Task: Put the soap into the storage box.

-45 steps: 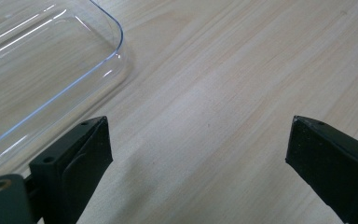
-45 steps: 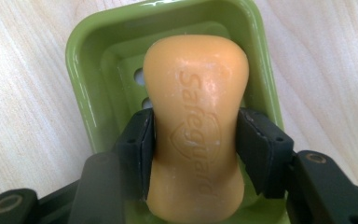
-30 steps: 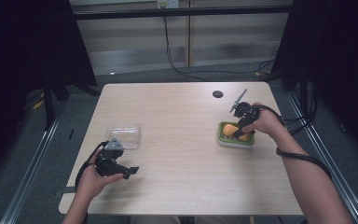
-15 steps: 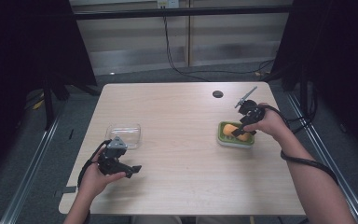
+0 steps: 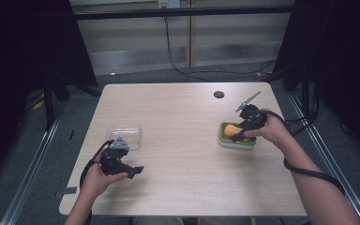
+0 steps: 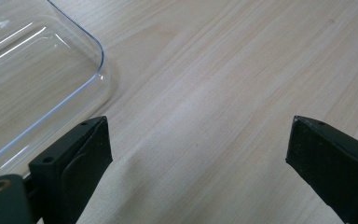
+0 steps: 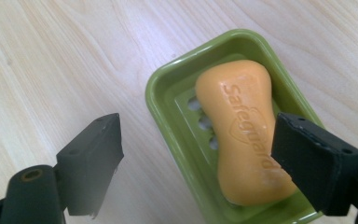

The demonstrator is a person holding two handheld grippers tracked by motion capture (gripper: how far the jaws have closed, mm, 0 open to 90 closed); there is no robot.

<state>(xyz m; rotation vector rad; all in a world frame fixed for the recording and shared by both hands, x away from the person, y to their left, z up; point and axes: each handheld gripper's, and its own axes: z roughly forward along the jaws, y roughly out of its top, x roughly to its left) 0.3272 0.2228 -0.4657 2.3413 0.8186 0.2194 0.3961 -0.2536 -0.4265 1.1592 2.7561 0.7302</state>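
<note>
soap [image 7: 244, 130] lies inside dish [image 7: 168, 93] rim, bare table [image 7: 51, 56] beside.

Lighting: even and moderate from overhead. We note the pale table [image 5: 183, 140] well lit in the high view, its surroundings falling into deep black at both sides. Shadows: soft and short beneath hands and fingers. Glare: thin white highlights along the clear tray [image 6: 37, 74]; a mild sheen on the soap [image 7: 244, 126]. Focus: high view slightly soft and grainy; in both gripper views we find near fingers blurred, wood grain fairly sharp.
</note>
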